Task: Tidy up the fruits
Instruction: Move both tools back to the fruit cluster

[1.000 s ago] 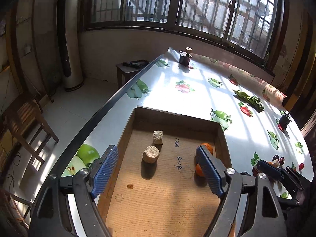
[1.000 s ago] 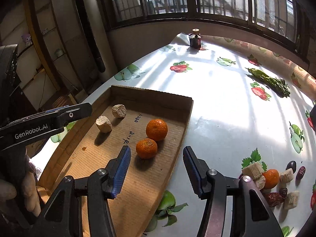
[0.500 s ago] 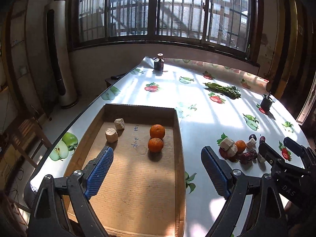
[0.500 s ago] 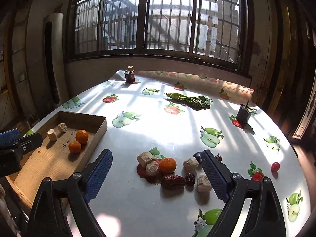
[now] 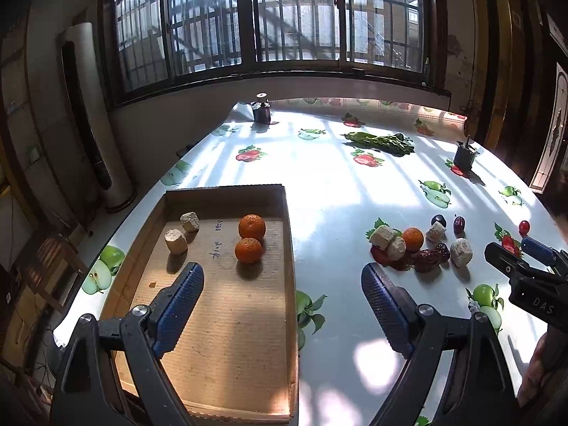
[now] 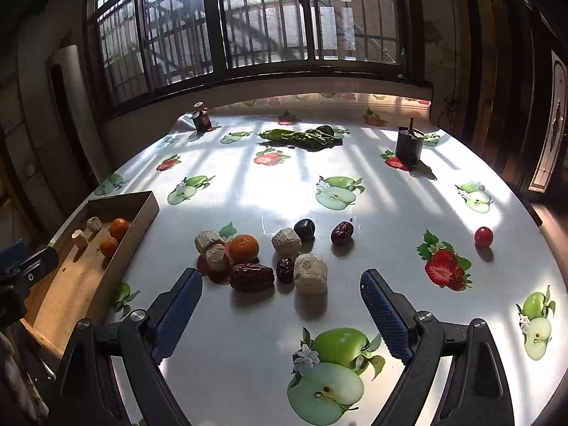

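Desk [image 6: 269,319] cover: glossy white, printed with green apples, halved apples and red strawberries.
Cardboard tray [image 5: 227,319]: plain brown, ribbed floor, dark handwritten marks.
In tray: two tangerines [image 5: 251,226], bright orange; two pale beige cut chunks [image 5: 175,241].
On desk: one orange tangerine [image 6: 243,247]; beige-grey chunks [image 6: 310,272]; dark red-brown wrinkled dates [image 6: 252,277]; one near-black plum [image 6: 304,229]; one glossy red cherry tomato [image 6: 483,236].
Far side: dark green leafy vegetables [image 6: 301,137]; two dark containers [image 6: 409,146].
Left hand-held gripper [image 5: 282,307] and right hand-held gripper [image 6: 280,314]: black frames, blue textured pads.
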The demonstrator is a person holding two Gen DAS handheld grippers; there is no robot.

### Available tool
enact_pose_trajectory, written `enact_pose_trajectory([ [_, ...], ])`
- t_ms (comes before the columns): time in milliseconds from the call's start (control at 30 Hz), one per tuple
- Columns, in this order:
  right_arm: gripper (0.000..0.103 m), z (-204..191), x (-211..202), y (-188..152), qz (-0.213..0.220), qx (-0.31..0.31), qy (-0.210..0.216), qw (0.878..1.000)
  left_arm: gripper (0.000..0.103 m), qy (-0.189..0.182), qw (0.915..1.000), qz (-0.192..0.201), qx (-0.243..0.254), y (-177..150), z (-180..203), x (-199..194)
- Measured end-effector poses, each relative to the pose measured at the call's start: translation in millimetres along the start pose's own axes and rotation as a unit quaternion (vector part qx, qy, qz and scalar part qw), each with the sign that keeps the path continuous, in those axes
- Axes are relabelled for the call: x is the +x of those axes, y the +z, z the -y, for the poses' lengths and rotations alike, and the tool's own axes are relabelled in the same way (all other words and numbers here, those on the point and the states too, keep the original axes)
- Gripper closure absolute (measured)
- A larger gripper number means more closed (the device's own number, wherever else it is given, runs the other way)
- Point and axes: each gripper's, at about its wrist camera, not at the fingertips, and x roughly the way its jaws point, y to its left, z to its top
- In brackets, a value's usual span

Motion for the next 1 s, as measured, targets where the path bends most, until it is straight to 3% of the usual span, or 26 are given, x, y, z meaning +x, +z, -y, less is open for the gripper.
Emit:
enact_pose_trajectory([
  [233,0.010,52,-1,-1,-0.010,0.037,-0.021,0.999,0.013,-0.025,0.9994,-0.021,0.007,-1,12,11],
  [433,0.010,123,-5,-3,-0.022,0.092,-0.070,0.993,0.013,-0.061,0.9967,-0.053,0.010,-5,28,31],
  [600,0.010,169,-4,1,-0.036,0.129,-0.087,0.987,0.013,-0.128,0.9881,-0.074,0.044,-7,67,48],
  [667,0.010,182,-2,3,-0.041,0.144,-0.087,0.985,0.018,-0.154,0.9830,-0.081,0.060,-7,83,56],
  [733,0.010,188,0,4,-0.046,0.160,-0.075,0.983,0.032,-0.170,0.9783,-0.083,0.084,-4,102,67],
  [800,0.010,187,6,3,-0.055,0.170,-0.056,0.982,0.038,-0.179,0.9747,-0.083,0.105,1,115,78],
  [1000,0.014,135,38,9,-0.094,0.134,0.032,0.986,0.040,-0.217,0.9606,-0.115,0.130,7,137,118],
])
